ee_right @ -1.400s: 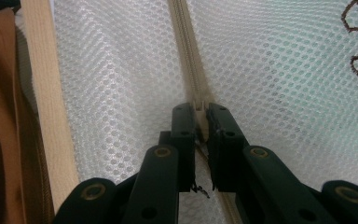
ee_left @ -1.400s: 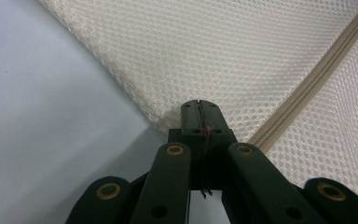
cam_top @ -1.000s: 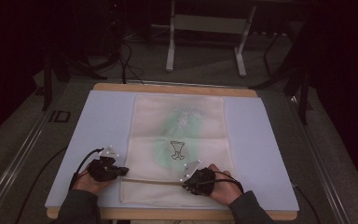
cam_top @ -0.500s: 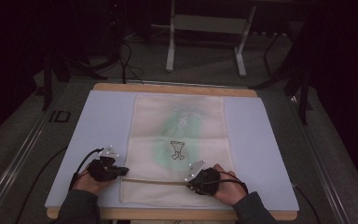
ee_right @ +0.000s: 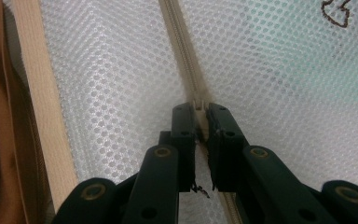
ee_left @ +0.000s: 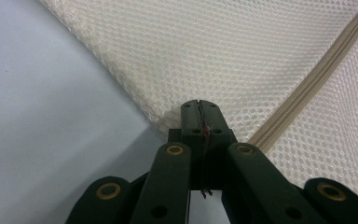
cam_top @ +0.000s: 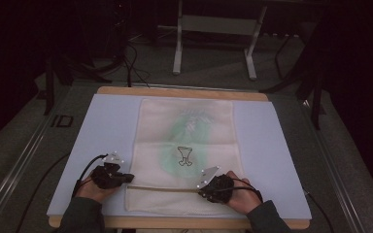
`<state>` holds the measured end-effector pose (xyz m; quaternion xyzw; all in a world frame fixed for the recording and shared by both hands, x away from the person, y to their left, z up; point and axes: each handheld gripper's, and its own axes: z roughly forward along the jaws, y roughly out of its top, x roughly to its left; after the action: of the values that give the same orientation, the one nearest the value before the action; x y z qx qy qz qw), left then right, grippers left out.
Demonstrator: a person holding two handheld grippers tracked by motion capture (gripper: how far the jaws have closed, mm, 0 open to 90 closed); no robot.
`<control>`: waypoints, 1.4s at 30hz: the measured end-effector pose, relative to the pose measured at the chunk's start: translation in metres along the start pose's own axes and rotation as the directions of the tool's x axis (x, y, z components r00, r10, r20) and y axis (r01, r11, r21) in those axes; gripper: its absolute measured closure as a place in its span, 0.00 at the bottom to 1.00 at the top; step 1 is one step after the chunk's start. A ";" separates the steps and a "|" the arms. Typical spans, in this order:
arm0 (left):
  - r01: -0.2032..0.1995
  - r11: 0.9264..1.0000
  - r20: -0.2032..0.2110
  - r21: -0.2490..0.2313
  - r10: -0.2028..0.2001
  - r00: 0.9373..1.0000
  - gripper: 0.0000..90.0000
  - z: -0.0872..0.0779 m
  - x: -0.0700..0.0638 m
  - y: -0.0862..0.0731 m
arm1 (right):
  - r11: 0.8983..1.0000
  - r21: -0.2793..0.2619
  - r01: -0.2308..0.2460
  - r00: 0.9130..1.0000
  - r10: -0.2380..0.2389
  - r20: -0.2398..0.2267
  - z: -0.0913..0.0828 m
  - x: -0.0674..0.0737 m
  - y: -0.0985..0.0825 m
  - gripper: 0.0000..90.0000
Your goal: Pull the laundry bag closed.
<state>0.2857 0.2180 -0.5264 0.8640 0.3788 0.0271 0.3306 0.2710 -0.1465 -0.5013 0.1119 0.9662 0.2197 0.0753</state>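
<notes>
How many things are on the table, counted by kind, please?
Mesh bag: 1
Zipper: 1
Grippers, left gripper and right gripper: 2
Blue mat: 1
Total: 5

Zipper pull: I can't see it, the right tongs [ee_right: 201,116] cover that spot on the zipper [ee_right: 179,42].
Green item inside mesh bag [cam_top: 184,141]: too blurred through the mesh for me to identify.
Counter [cam_top: 102,126] near edge: cut off.

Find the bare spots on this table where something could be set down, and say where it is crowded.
Free: the mat left of the mesh bag, and the strip right of it. Crowded: the near edge, where the left gripper and right gripper pinch the bag.
</notes>
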 end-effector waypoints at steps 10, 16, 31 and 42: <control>0.001 1.000 0.000 -0.001 -0.001 1.000 1.00 0.000 0.000 0.000 | 1.000 0.004 -0.018 1.000 0.018 0.004 -0.003 -0.003 -0.011 0.92; 0.001 1.000 0.001 0.000 -0.001 1.000 1.00 0.000 0.000 0.000 | 1.000 0.001 -0.029 1.000 0.029 0.007 -0.006 -0.005 -0.016 0.91; 0.000 1.000 0.000 0.001 0.000 1.000 1.00 0.000 0.000 0.000 | 0.999 0.007 -0.054 0.998 0.054 0.011 -0.010 -0.007 -0.025 0.92; 0.000 1.000 0.000 0.001 0.000 1.000 1.00 0.000 0.000 0.000 | 0.998 0.007 -0.063 0.998 0.063 0.017 -0.013 -0.009 -0.032 0.92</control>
<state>0.2858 0.2180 -0.5264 0.8642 0.3786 0.0267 0.3302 0.2717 -0.1824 -0.5029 0.1443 0.9624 0.2173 0.0758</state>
